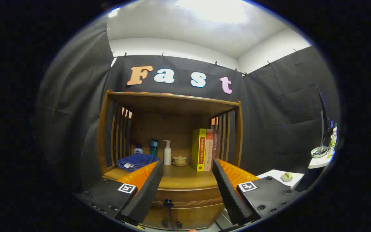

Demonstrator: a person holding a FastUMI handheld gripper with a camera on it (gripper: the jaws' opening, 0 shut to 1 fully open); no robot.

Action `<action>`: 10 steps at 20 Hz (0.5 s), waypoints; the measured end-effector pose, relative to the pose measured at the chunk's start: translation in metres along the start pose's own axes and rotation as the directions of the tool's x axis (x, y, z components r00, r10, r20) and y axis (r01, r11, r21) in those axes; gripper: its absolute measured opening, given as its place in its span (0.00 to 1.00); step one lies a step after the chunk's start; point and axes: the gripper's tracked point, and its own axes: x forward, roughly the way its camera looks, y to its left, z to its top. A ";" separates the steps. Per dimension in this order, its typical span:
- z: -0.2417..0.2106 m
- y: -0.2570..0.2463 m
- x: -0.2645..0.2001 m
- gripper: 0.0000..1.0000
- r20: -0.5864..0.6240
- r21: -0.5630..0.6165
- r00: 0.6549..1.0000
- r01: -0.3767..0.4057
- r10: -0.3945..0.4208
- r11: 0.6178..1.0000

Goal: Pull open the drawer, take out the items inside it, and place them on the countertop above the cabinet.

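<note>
The gripper point(188, 167) has its fingers spread wide, holding nothing. Between them, lower down, sits the closed brown wooden drawer point(185, 196). The wooden countertop point(185, 180) holds three books point(205, 149), three bottles point(153, 149), one cup point(180, 160), one blue towel point(136, 161).

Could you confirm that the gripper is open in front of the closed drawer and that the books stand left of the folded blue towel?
Not quite: in the gripper view the books stand right of the towel. The rest holds: the gripper is open, facing the closed drawer.

Black cloth walls point(275, 106) under a bright white ceiling point(204, 29), small white side table point(280, 176) at right.
</note>
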 end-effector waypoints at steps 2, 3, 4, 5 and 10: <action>-0.011 0.009 -0.002 0.99 -0.041 0.024 0.999 -0.016 0.017 1.000; -0.009 0.010 -0.005 0.99 -0.046 0.026 0.999 -0.024 0.025 0.999; -0.004 0.012 -0.003 0.99 -0.027 0.022 0.999 -0.028 0.029 0.999; 0.000 0.013 -0.005 0.99 -0.020 0.020 0.999 -0.033 0.033 0.999; -0.003 0.011 -0.004 0.99 -0.020 0.027 0.999 -0.031 0.032 0.999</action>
